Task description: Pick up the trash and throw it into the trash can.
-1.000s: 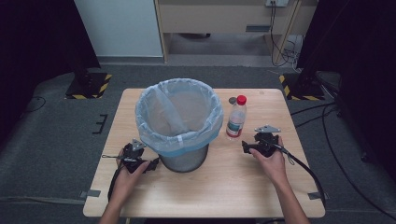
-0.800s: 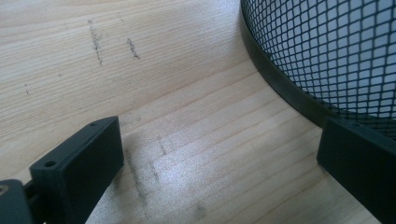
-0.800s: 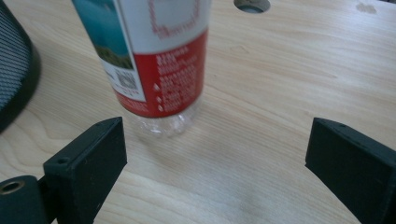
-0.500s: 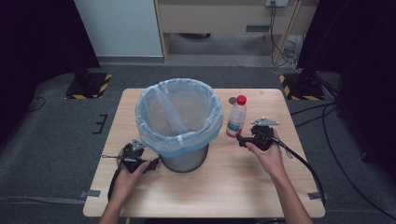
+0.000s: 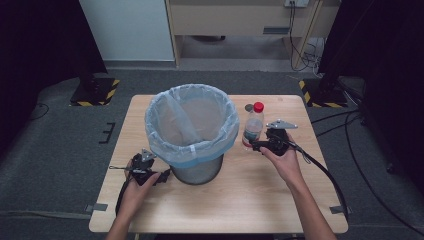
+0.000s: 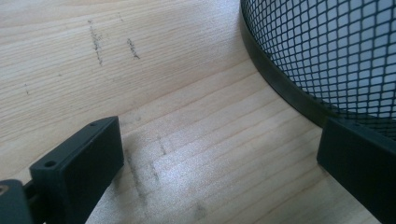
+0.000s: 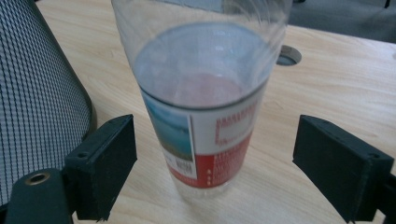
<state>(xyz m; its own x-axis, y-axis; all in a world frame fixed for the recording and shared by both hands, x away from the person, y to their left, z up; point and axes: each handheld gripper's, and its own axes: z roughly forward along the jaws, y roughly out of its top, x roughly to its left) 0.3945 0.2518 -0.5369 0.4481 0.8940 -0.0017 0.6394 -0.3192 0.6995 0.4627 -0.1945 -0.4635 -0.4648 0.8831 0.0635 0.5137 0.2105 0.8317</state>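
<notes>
Bottle (image 5: 253, 125) upright on the worktop (image 5: 260, 200), just beside the mesh bin (image 5: 192, 132). Right gripper (image 5: 254, 146): jaws closing, bottle between them, pads not yet touching. Left gripper (image 5: 162, 177): jaws wide apart, at the bin's base.

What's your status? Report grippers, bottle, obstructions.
Right gripper open, jaws just closing around bottle, pads not touching. Left gripper open, idle by mesh bin. Bottle upright beside the bin.

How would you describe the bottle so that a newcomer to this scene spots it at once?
Find the mesh bin with its pale liner in the middle of the wooden table. Just right of it stands a clear plastic bottle, upright, between the open jaws of the right gripper. Its red cap and red-and-white label mark it out.
</notes>
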